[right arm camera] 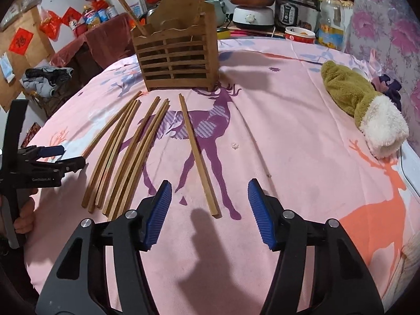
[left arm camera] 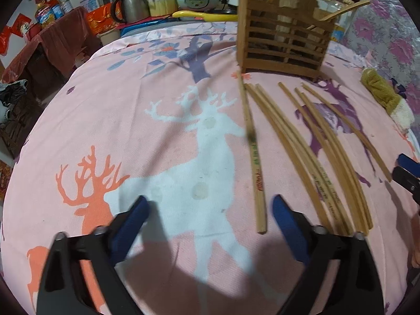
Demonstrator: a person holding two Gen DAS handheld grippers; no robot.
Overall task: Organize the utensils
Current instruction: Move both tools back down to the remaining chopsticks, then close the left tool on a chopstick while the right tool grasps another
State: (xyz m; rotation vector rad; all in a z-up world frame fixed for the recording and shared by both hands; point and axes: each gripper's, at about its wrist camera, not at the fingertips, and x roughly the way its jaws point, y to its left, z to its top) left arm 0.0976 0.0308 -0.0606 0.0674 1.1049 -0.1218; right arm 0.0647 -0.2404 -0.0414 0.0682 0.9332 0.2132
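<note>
I judge the job barely started: the wooden chopstick holder (right arm camera: 176, 60) stands on the desk (right arm camera: 288, 131) with only a couple of sticks poking out, while the loose chopsticks (right arm camera: 126, 155) lie fanned on the cloth in front of it, one chopstick (right arm camera: 198, 155) apart. My right claw (right arm camera: 208, 214) hovers low and wide over that stray one; my left claw (left arm camera: 210, 232) gapes empty just left of the bundle

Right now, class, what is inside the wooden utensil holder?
In the right wrist view, the wooden holder has chopsticks sticking up from its top, leaning outward. Its slatted front hides their lower ends and anything else resting inside.
</note>
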